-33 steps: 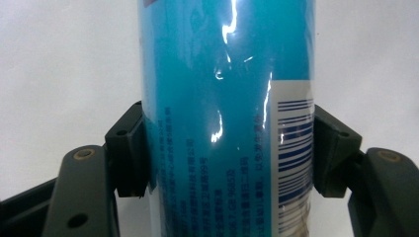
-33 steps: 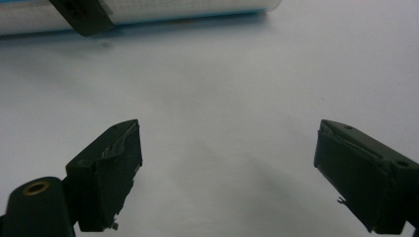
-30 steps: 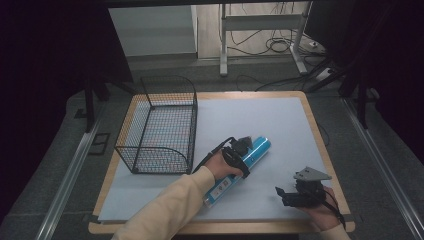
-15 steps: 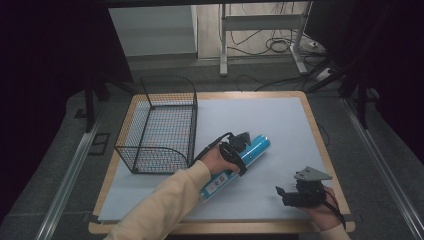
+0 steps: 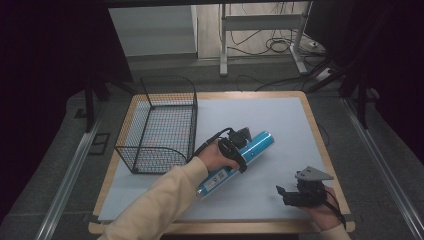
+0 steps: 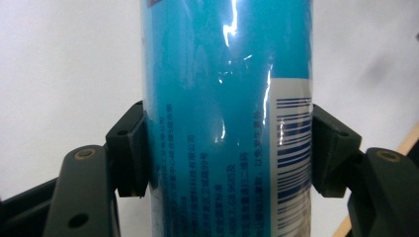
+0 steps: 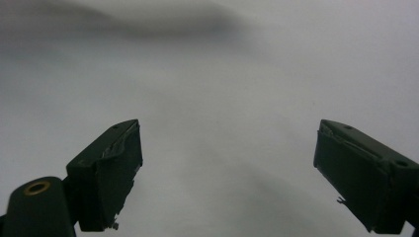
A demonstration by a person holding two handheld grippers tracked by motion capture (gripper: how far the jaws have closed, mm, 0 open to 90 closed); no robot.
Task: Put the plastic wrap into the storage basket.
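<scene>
High view: blue cylindrical can [image 5: 239, 161] lies diagonally at frame centre on the white surface [image 5: 280, 120], just right of the wire basket [image 5: 159, 125]. Left gripper [image 5: 235, 145] straddles its middle, probably to lift it. Right gripper [image 5: 289, 194] idles at lower right.

Left gripper view: jaws clamp the can's [image 6: 227, 123] sides.

Right gripper view: right gripper [image 7: 227, 163] spread wide, empty.

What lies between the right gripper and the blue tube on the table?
Bare white table cover, seen in the high view, separates the right gripper from the blue tube.
</scene>
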